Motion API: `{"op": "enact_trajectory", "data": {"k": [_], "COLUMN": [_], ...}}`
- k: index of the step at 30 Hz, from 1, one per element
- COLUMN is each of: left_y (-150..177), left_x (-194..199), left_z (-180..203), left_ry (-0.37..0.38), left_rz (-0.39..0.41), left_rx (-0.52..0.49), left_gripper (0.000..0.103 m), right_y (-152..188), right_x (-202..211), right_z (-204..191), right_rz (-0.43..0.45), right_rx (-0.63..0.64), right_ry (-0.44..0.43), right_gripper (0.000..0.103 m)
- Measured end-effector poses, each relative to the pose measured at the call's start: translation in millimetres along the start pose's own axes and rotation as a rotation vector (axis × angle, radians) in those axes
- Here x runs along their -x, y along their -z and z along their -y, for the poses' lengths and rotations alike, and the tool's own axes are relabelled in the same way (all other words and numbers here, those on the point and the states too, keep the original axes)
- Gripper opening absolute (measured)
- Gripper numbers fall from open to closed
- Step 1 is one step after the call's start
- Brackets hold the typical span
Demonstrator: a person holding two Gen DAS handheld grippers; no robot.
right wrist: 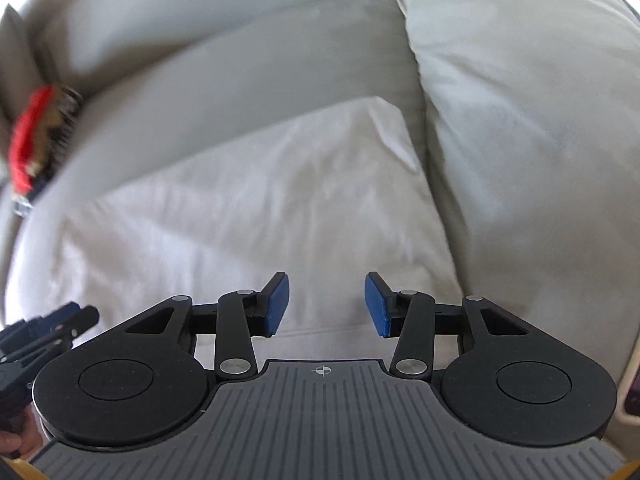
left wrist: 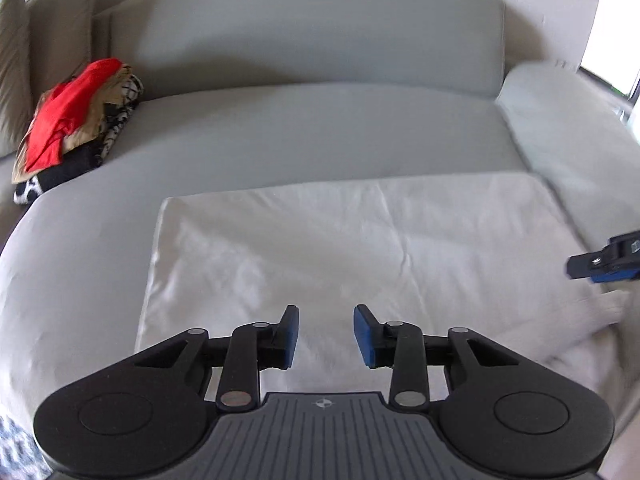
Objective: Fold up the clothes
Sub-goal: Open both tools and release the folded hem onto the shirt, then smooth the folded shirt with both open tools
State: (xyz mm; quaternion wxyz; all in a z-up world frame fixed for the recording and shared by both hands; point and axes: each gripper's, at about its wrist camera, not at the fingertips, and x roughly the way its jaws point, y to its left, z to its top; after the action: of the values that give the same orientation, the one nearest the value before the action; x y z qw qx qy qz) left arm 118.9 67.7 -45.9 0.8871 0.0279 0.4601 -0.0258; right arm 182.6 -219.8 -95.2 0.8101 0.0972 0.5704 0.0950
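Note:
A white garment [left wrist: 352, 248] lies flat on the grey sofa seat [left wrist: 280, 140], folded into a rough rectangle with a loose part trailing at the lower right. My left gripper [left wrist: 326, 336] hovers open over its near edge, nothing between the blue pads. The right gripper [left wrist: 604, 262] shows at the right edge of the left wrist view, beside the garment's right side. In the right wrist view the same white garment [right wrist: 260, 208] fills the middle, and my right gripper [right wrist: 326, 304] is open above its near edge. The left gripper [right wrist: 44, 332] appears at the lower left there.
A pile of clothes [left wrist: 76, 120], red, tan and black-and-white, sits on the seat's left end against the backrest [left wrist: 320, 32]. A padded armrest [right wrist: 540, 120] rises along the right side. A hand [right wrist: 16, 444] shows at the lower left of the right wrist view.

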Motion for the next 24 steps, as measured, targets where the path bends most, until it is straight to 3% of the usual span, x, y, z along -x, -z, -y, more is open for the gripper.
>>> {"op": "enact_trajectory", "data": {"k": [1, 2, 6, 9, 10, 13, 15, 17, 19, 24], "left_y": [-1, 3, 16, 42, 52, 80, 80, 81, 81, 71], "left_x": [-8, -9, -4, 29, 40, 74, 80, 85, 90, 69], "left_z": [3, 3, 0, 1, -5, -22, -26, -31, -33, -5], "left_ry": [-0.004, 0.019, 0.13, 0.23, 0.228, 0.223, 0.217, 0.212, 0.203, 0.115], "left_rz": [-0.02, -0.041, -0.121, -0.161, -0.158, -0.145, -0.101, -0.058, -0.018, 0.001], "left_rx": [-0.014, -0.022, -0.058, -0.176, -0.197, -0.249, -0.172, -0.095, -0.023, -0.001], "left_gripper": [0.031, 0.021, 0.017, 0.018, 0.025, 0.026, 0.028, 0.036, 0.037, 0.039], "right_y": [-1, -1, -4, 23, 34, 64, 72, 73, 72, 76], "right_x": [-2, -5, -14, 18, 31, 68, 78, 74, 64, 38], "right_z": [-1, -1, -4, 3, 5, 14, 21, 19, 13, -18], "right_rz": [-0.027, -0.055, -0.165, -0.159, -0.15, -0.119, -0.075, -0.046, -0.02, 0.067], "right_rx": [0.012, 0.024, 0.072, 0.147, 0.175, 0.232, 0.181, 0.116, 0.062, 0.069], "right_ry": [0.009, 0.018, 0.054, 0.046, 0.041, 0.02, -0.019, -0.041, -0.055, -0.067], "right_gripper": [0.049, 0.049, 0.05, 0.045, 0.048, 0.057, 0.059, 0.06, 0.059, 0.055]}}
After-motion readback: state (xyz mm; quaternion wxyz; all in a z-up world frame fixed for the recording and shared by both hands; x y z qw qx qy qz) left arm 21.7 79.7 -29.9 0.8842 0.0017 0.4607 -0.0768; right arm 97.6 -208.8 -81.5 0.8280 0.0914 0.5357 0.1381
